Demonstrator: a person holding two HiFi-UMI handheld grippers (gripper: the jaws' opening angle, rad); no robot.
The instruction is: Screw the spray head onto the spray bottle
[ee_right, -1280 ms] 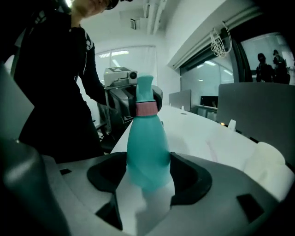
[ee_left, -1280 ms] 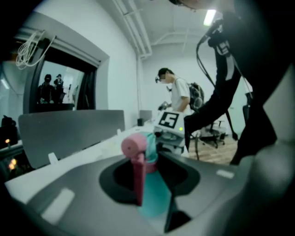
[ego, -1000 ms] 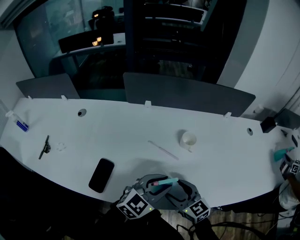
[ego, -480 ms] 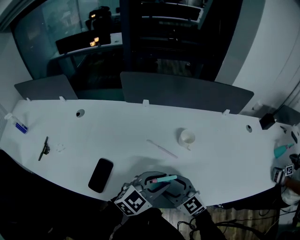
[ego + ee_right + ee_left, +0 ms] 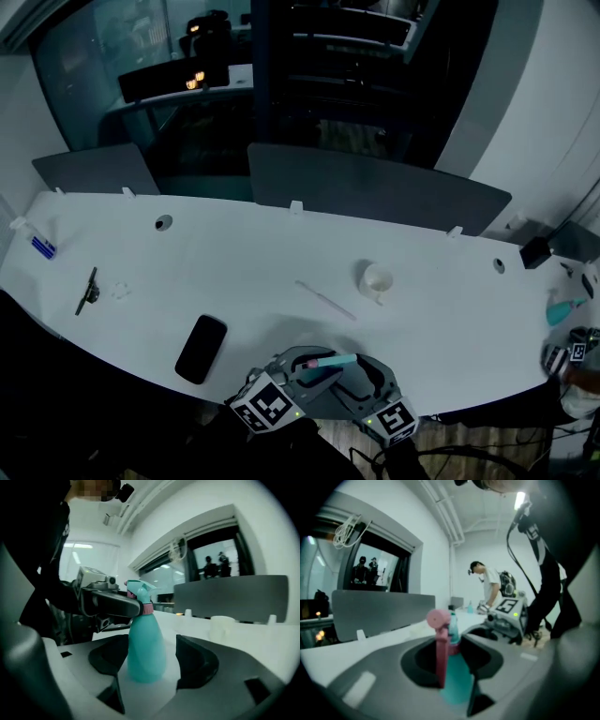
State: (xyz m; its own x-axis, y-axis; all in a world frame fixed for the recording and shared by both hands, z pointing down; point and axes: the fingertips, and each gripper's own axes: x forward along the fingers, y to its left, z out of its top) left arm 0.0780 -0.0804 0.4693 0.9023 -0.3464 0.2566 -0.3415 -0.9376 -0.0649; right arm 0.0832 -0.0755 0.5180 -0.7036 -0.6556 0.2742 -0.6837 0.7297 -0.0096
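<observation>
Left tongs [image 5: 451, 649] clamped the head [image 5: 439, 620]. Right tongs [image 5: 152, 663] apparently gripped the upright bottle [image 5: 146, 653] directly beneath it, axes aligned.

Head view dim and bluish; gripper views brighter, fisheye-bent, dark-cornered, with near jaws soft.

The teal, pear-shaped spray bottle [image 5: 146, 644] looks like smooth plastic with a soft sheen, and its pink spray head [image 5: 439, 620] like matt plastic. The white tabletop [image 5: 244, 262] is smooth and matt. The black slab phone [image 5: 202, 349] is glossy.
</observation>
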